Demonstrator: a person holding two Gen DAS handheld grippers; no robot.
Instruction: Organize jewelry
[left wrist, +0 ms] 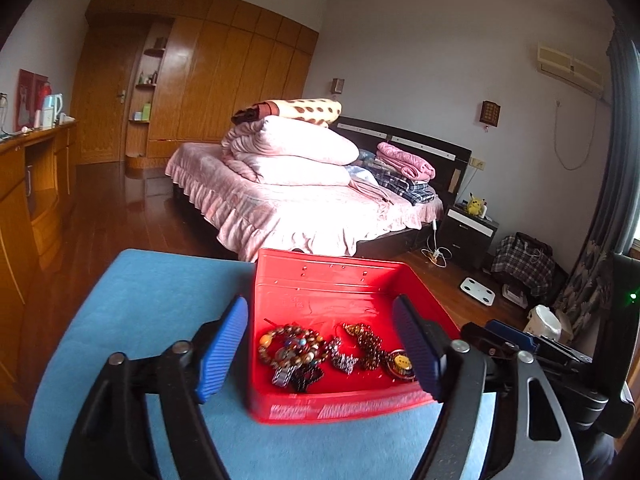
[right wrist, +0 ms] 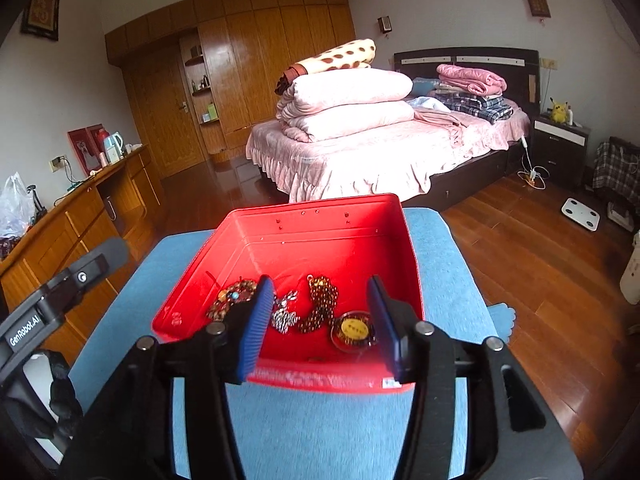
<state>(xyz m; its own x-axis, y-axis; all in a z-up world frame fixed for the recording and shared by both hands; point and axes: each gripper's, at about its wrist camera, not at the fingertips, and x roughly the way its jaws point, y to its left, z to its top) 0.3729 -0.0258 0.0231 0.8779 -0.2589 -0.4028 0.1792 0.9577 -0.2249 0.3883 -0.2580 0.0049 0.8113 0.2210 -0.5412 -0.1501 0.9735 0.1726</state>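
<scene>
Red tray (right wrist: 320,236) at the blue table's (right wrist: 320,432) far edge holds tangled bead bracelets (left wrist: 290,346): light, slippery, snag-prone; pinch one strand. Left gripper (left wrist: 320,350) and right gripper (right wrist: 320,326) fingers spread, empty.

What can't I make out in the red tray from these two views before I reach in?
- Beaded bracelets: right wrist view, partly hidden behind the right gripper's left finger.
- Dark bead pile under the bracelets: left wrist view, tangled; piece count unclear.
- Gold pendant: left wrist view, its edge is cut by the left gripper's right finger; lettering too small.
- Red tray front-wall print: blurred in both views.
</scene>
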